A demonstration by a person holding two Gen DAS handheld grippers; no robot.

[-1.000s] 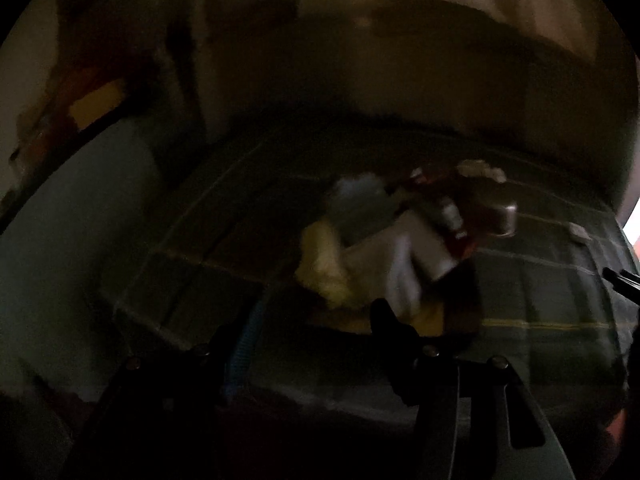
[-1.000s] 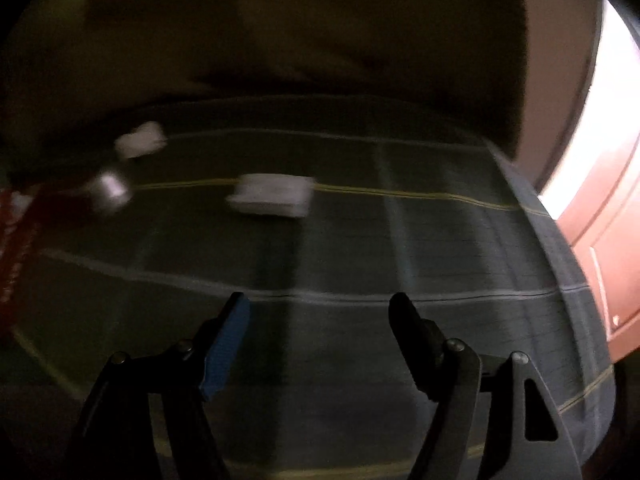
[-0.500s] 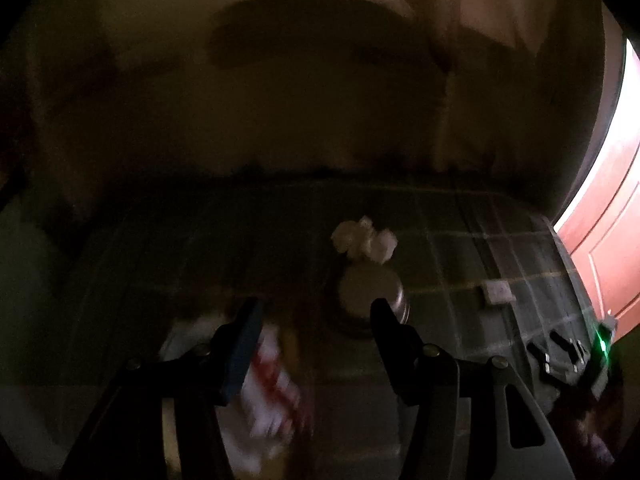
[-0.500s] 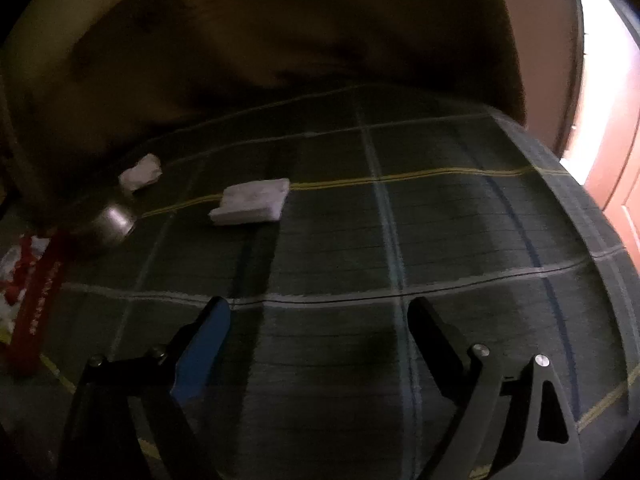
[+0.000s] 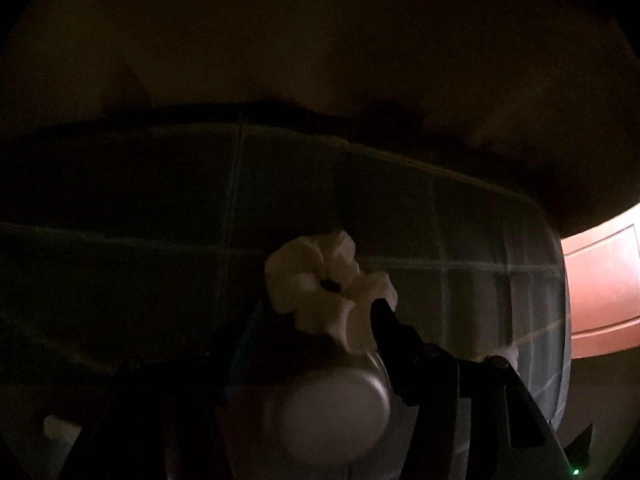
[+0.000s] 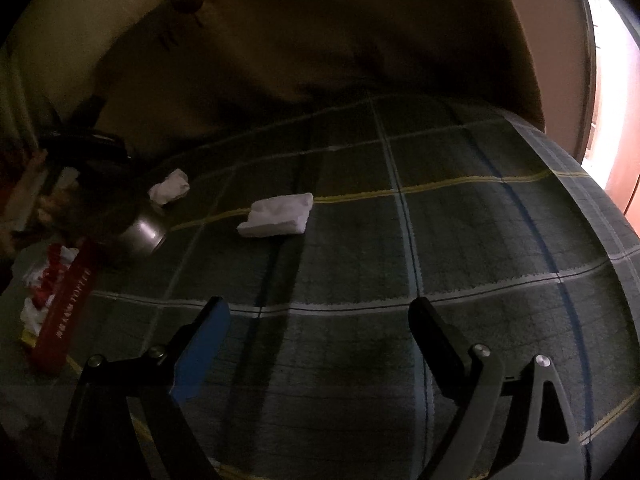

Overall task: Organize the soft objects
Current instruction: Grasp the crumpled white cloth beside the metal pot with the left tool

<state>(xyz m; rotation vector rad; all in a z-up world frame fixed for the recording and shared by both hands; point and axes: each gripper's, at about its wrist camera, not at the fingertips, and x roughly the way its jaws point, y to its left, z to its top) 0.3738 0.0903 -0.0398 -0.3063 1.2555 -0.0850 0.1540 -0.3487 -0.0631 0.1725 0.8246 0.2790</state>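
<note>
The room is dim. A dark green plaid blanket (image 6: 400, 240) with pale and yellow stripes covers a broad flat surface, whether a bed or something else cannot be told, and runs back to a shadowed tan wall (image 6: 320, 40). At the far right a reddish door (image 5: 600, 288) catches bright light.

In the right wrist view a folded white cloth (image 6: 278, 216) lies flat on the blanket across a yellow stripe, its long axis running left to right and tilted slightly up toward the right. Left of it and apart, a crumpled white wad (image 6: 170, 187) sits near the blanket's far edge, with no clear long axis. Just in front of the wad lies a metal can (image 6: 143, 234) on its side, its round end facing the right camera. At the left edge a red box (image 6: 66, 308) with pale lettering lies with its long axis running away from the camera, beside a red-and-white bundle (image 6: 40, 284).

The right claw (image 6: 320, 320) hangs above bare blanket, fingers wide apart and holding nothing, well short of the folded cloth.

The left claw (image 5: 316, 316) is close over the wad (image 5: 328, 284), fingers apart on either side of it; whether they touch it cannot be told. The can (image 5: 336, 412) fills the space between the claw's arms, blurred.
</note>
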